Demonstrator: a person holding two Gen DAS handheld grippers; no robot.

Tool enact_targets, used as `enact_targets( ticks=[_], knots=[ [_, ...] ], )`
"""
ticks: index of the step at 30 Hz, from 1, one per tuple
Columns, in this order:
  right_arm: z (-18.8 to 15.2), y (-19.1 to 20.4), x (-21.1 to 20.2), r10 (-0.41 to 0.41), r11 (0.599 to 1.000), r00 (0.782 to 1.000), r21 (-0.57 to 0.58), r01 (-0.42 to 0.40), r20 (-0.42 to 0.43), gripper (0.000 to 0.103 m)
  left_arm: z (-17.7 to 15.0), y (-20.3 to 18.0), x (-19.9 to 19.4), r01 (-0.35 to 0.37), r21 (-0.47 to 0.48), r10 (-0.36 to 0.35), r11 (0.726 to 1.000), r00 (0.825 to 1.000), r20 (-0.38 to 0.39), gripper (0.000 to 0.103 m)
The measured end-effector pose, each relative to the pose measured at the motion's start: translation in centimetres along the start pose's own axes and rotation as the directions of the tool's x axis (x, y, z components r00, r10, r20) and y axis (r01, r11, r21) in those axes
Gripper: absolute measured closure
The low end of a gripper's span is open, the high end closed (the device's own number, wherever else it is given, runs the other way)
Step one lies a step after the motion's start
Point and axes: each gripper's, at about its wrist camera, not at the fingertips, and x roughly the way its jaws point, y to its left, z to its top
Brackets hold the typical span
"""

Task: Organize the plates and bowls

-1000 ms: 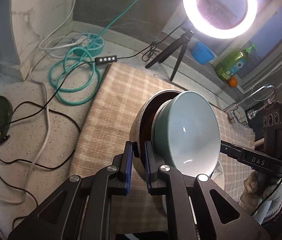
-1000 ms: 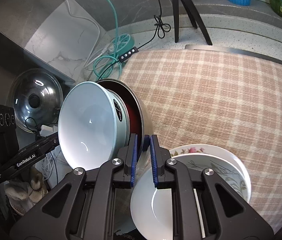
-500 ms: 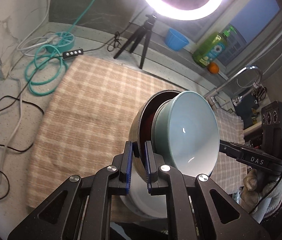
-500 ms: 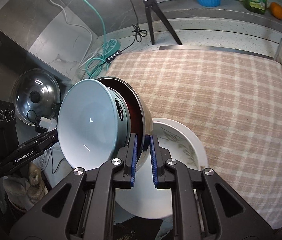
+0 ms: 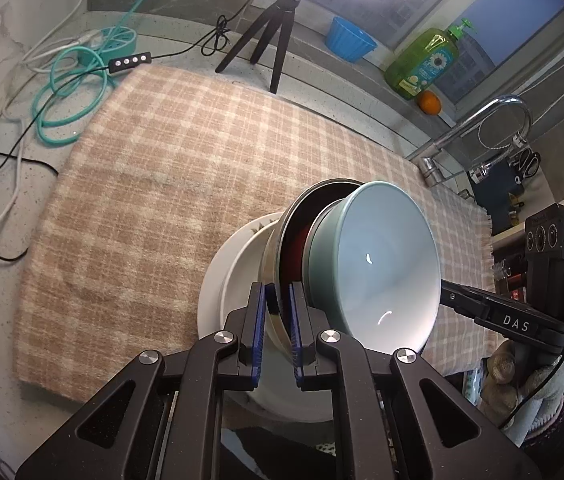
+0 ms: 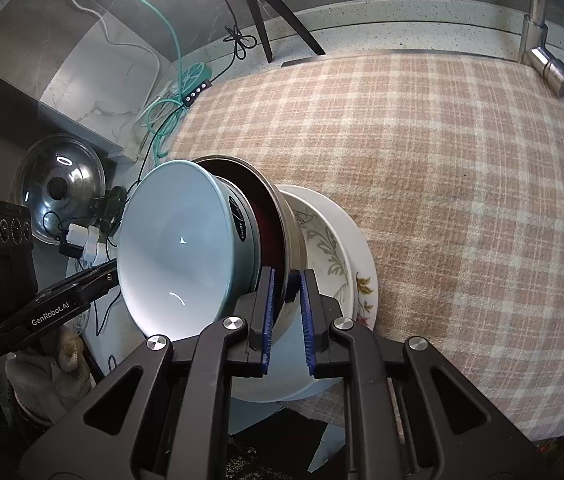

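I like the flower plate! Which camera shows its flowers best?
The right wrist view: the plate shows leaves and a flower on its rim beside the steel bowl. In the left wrist view the plate is mostly hidden, showing only a small leafy bit.

Each wrist view looks forward along its own tongs, close to the nested bowls from opposite sides, angled down at the tabletop. Both share the bowls, checked cloth and tripod.

"DAS" is printed in white on the right hand-held gripper at the frame's right edge; "GenRobot.AI" stands on the left hand-held gripper at lower left; the teal bowl's small side label is illegible.
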Motion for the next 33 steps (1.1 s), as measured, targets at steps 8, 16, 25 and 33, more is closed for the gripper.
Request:
enact_targets(
  ticks=[8,16,25,33],
  knots=[
    [-0.3,0.0,0.3,-0.005,1.000,1.000,0.006,0.005,-0.002,0.090,-0.3,0.3,0.7,0.001,-0.018,-0.001,1.000,1.000,-0.016,0.094],
    [-0.5,-0.2,0.2,0.002,1.000,1.000,0.024,-0.003,0.005,0.090,-0.4,0.3,0.9,-0.003,-0.023,0.002,1.000,1.000,-0.012,0.094],
    [-0.5,0.2,0.1,0.002,1.000,1.000,0.022,-0.002,0.006,0.088,-0.3,0.3,1.1,-0.012,-0.021,0.012,1.000,1.000,-0.005,0.095],
    [-0.2,0.5,-1.5,-0.021,1.000,0.998,-0.014,0.022,0.054,0.080,-0.2,0.0,0.7,-0.031,0.005,0.031,1.000,0.999,0.008,0.092]
  ],
)
